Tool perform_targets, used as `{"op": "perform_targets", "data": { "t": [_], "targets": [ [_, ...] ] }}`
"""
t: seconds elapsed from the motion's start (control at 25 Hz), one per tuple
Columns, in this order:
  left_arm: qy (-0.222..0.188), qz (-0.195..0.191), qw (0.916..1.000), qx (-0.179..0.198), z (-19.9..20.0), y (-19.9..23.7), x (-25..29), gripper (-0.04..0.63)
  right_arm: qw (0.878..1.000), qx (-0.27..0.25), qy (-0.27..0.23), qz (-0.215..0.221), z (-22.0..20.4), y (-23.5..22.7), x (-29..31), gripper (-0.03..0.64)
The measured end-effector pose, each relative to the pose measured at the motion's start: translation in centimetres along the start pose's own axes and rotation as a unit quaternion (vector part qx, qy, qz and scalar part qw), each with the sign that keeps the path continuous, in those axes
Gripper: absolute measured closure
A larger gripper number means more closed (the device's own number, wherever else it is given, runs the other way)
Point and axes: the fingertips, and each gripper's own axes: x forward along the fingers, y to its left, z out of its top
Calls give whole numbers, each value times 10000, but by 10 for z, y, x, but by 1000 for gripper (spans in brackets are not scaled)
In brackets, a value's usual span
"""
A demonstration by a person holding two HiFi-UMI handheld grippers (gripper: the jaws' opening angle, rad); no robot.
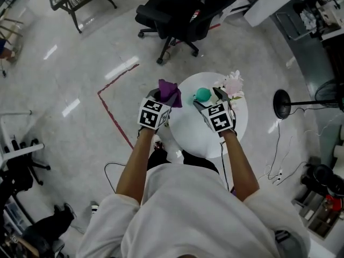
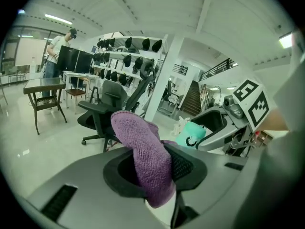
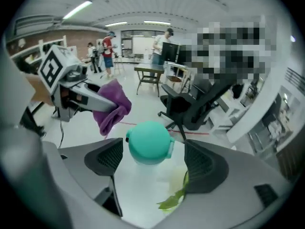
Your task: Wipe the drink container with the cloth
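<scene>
A teal-lidded drink container [image 1: 202,94] stands on the round white table [image 1: 188,130]. My right gripper [image 1: 208,102] reaches down around it. In the right gripper view the container's lid [image 3: 149,142] sits between the wide-open jaws of that gripper [image 3: 150,160], with a gap to each pad. My left gripper [image 1: 161,100] is shut on a purple cloth [image 1: 170,91] and holds it up just left of the container. In the left gripper view the cloth [image 2: 143,151] bulges out of the closed gripper [image 2: 155,170], and the container [image 2: 193,134] shows beyond it.
White and pink flowers [image 1: 233,85] stand on the table right behind the container; a green leaf [image 3: 174,199] lies under my right jaw. A black office chair [image 1: 177,15] is beyond the table, red floor tape [image 1: 110,109] to the left, a fan stand [image 1: 282,104] to the right.
</scene>
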Motion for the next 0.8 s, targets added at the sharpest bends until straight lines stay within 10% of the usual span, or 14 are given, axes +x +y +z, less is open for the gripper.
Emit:
{"op": "perform_targets", "data": {
  "t": [0.16, 0.52, 0.8],
  "targets": [
    [-166, 180, 9995, -223, 4, -15, -6, 469, 9819, -1693, 24, 844, 3, 0, -9, 201],
    [-335, 566, 9960, -597, 9, -46, 20, 468, 8788, -4008, 255, 2576, -1, 12, -7, 336],
    [-448, 872, 9917, -826, 4, -37, 42, 469, 8950, -3593, 17, 2644, 2, 17, -1, 337]
  ]
}}
